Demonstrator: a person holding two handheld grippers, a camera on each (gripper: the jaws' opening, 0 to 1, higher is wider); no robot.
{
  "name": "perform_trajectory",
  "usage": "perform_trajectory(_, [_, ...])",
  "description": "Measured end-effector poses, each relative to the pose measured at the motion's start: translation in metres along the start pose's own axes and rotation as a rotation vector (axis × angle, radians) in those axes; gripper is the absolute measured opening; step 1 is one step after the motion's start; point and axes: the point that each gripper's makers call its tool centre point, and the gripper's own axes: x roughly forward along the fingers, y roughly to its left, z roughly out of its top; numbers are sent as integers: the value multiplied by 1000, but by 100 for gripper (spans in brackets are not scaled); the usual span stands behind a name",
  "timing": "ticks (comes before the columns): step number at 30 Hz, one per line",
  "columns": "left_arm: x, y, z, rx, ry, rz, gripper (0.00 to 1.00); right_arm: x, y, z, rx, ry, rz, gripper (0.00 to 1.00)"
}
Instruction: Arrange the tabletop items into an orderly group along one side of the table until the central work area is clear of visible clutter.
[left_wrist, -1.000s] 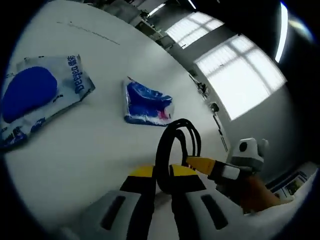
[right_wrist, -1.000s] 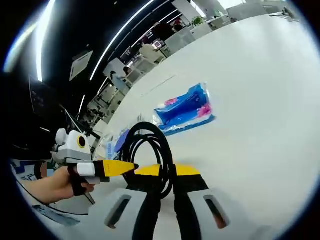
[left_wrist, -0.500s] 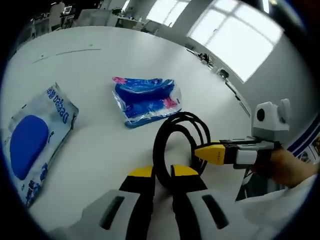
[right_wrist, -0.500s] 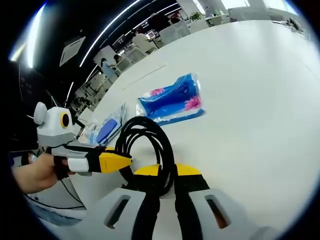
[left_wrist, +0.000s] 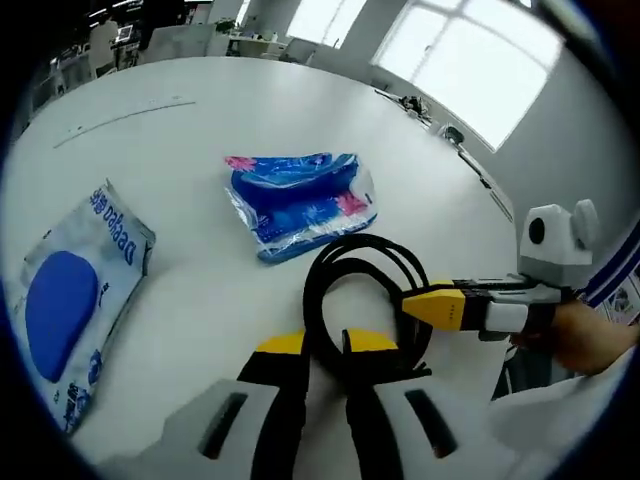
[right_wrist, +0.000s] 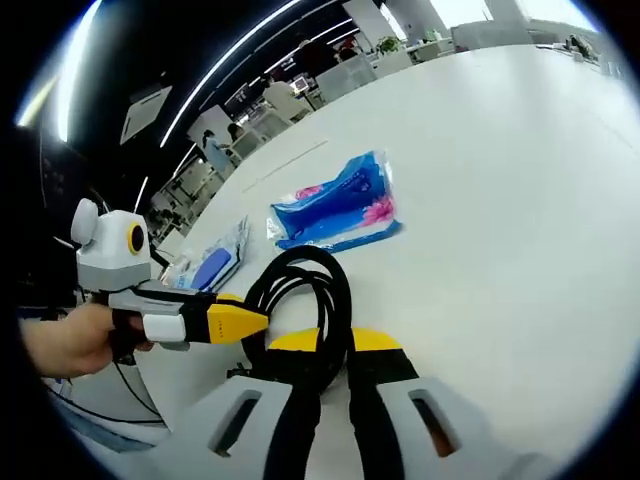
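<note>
Both tools — left tool (left_wrist: 322, 350) and right tool (right_wrist: 334, 345) — are clamped on one black cable coil (left_wrist: 355, 300). Two packets lie on the desk (left_wrist: 200, 130): one blue packet (left_wrist: 298, 200) at 12 o'clock, one white-blue pouch (left_wrist: 75, 300) at 9.

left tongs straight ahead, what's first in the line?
The black cable coil they're already shut on. Beyond its loop, probably the blue tissue pack on the white table; depth unclear.

Bright windows (left_wrist: 470, 60) beyond the white desk (left_wrist: 200, 130). Ceiling light strips (right_wrist: 240, 50) over distant office desks and chairs (right_wrist: 300, 95) in the background.
</note>
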Motion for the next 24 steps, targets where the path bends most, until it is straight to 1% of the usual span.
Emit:
perform_trajectory(2, [0, 0, 0, 12, -3, 0, 10, 0, 1, 0, -23, 1, 7, 6])
perform_trajectory(5, [1, 0, 0, 15, -4, 0, 9, 0, 0, 0, -25, 0, 9, 6])
perform_trajectory(9, [2, 0, 1, 20, -6, 5, 8, 0, 1, 1, -21, 13, 12, 7])
perform_trajectory(11, [2, 2, 1, 11, -11, 11, 7, 0, 1, 2, 2, 19, 12, 9])
perform_trajectory(12, [2, 2, 1, 7, -13, 12, 7, -2, 3, 1, -6, 27, 9, 11])
perform_trajectory(13, [2, 2, 1, 6, -17, 14, 6, -3, -1, 4, -93, 29, -16, 13])
perform_trajectory(14, [2, 3, 1, 7, -18, 15, 5, -4, -3, 5, -114, 25, -26, 17])
perform_trajectory(15, [3, 4, 1, 25, -23, 24, 3, -7, 0, 8, -153, 19, -35, 19])
perform_trajectory(16, [4, 4, 1, 30, -23, 27, 3, -9, 2, 10, -162, 10, -34, 21])
perform_trajectory(17, [4, 4, 1, 34, -24, 28, 2, -11, 5, 13, -162, -2, -36, 21])
perform_trajectory(18, [4, 4, 1, 38, -24, 29, 2, -15, 7, 19, -196, -29, -42, 20])
perform_trajectory(20, [4, 3, 1, 45, -26, 33, 2, -20, 12, 27, -289, -49, -45, 17])
perform_trajectory(21, [4, 4, 1, 43, -28, 35, 2, -23, 16, 29, -356, -55, -41, 14])
perform_trajectory(23, [4, 4, 1, 37, -34, 36, 2, -24, 24, 27, -436, -41, -20, 5])
perform_trajectory(24, [4, 4, 1, 33, -36, 35, 2, -22, 30, 18, -478, 1, 7, 1])
